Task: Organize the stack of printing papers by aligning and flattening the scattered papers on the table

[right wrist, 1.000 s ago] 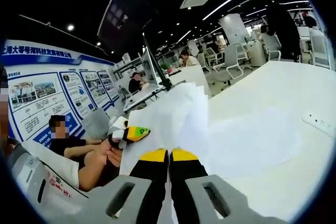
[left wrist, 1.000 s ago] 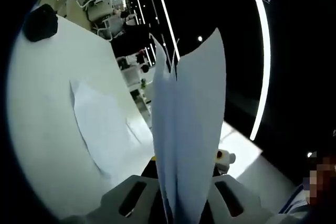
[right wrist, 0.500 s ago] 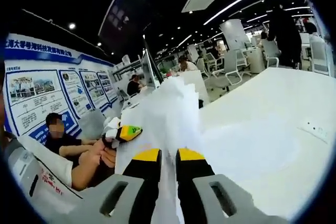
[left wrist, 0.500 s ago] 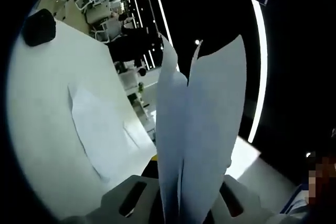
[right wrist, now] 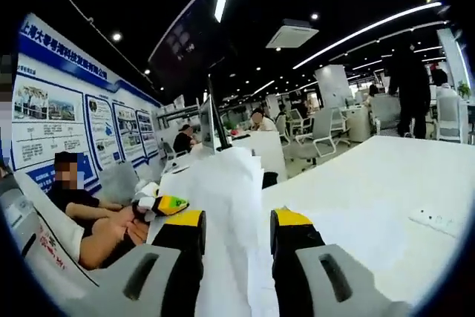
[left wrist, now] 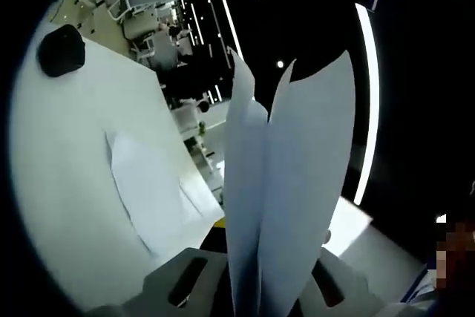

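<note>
Several sheets of paper [left wrist: 286, 206] stood upright, pinched between the closed jaws of the left hand-held gripper [left wrist: 256, 272] and lifted above the white worktop [left wrist: 67, 161]. One more sheet [left wrist: 148, 191] lay flat on that worktop, well apart from a dark object [left wrist: 61, 50] at its far edge. The right hand-held gripper [right wrist: 237, 239] had its yellow-tipped jaws spread wide, the paper stack [right wrist: 219, 206] standing loose between them. A seated person's hand [right wrist: 122, 231] was nearby.
</note>
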`<act>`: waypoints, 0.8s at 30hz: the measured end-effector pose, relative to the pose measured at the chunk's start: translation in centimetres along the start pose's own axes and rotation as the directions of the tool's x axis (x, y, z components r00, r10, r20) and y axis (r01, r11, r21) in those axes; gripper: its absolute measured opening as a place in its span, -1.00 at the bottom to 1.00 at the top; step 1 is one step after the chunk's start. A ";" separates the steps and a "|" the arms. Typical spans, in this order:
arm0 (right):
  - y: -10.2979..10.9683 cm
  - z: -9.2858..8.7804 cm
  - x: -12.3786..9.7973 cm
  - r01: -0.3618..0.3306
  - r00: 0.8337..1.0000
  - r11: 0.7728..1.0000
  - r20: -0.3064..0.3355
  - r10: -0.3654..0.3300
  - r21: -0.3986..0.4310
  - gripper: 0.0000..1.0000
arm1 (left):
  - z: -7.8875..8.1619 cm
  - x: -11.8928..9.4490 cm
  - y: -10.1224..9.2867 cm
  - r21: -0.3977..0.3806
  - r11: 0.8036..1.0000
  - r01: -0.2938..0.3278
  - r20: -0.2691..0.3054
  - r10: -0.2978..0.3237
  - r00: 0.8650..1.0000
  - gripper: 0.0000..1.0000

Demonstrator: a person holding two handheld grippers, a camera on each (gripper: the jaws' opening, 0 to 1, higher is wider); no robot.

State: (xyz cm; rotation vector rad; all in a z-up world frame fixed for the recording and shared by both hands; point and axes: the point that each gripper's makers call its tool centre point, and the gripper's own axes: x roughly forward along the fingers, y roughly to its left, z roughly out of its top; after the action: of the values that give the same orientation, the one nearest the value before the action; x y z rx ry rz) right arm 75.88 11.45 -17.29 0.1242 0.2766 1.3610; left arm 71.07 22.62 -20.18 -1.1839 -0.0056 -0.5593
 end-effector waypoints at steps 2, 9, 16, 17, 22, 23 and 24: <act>-0.2 0.2 -0.1 0.010 1.000 1.000 0.011 -0.010 -0.004 -0.38 | 0.0 0.0 0.0 0.001 1.000 0.001 -0.002 -0.001 1.000 -0.87; -1.8 2.5 -0.8 0.103 0.986 0.990 0.144 -0.088 -0.098 0.05 | 0.3 -0.3 0.0 0.003 1.000 -0.001 0.002 0.001 1.000 -0.87; -2.6 2.6 -1.1 0.145 0.980 0.984 0.153 -0.130 -0.098 0.21 | 0.4 -0.3 0.0 0.007 1.000 0.001 0.001 -0.001 1.000 -0.87; -2.7 2.6 -1.2 0.153 0.979 0.984 0.153 -0.137 -0.096 0.20 | 0.4 -0.3 -0.1 0.006 1.000 0.002 0.001 -0.002 1.000 -0.87; -3.0 2.2 -1.1 0.168 0.979 0.981 0.136 -0.153 -0.102 0.18 | 0.2 -0.3 -0.2 0.007 1.000 0.003 0.001 -0.003 1.000 -0.87; -3.0 2.2 -1.1 0.170 0.979 0.980 0.134 -0.155 -0.104 0.18 | 0.2 -0.3 -0.2 0.007 1.000 0.003 0.001 -0.003 1.000 -0.87; -3.0 2.2 -1.1 0.171 0.979 0.980 0.132 -0.157 -0.105 0.18 | 0.2 -0.3 -0.2 0.007 1.000 0.003 0.001 -0.003 1.000 -0.87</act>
State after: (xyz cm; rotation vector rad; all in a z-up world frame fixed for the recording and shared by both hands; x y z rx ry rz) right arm 79.13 9.87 -15.82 0.0860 0.1011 1.1968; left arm 70.82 22.88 -20.00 -1.1778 -0.0100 -0.5610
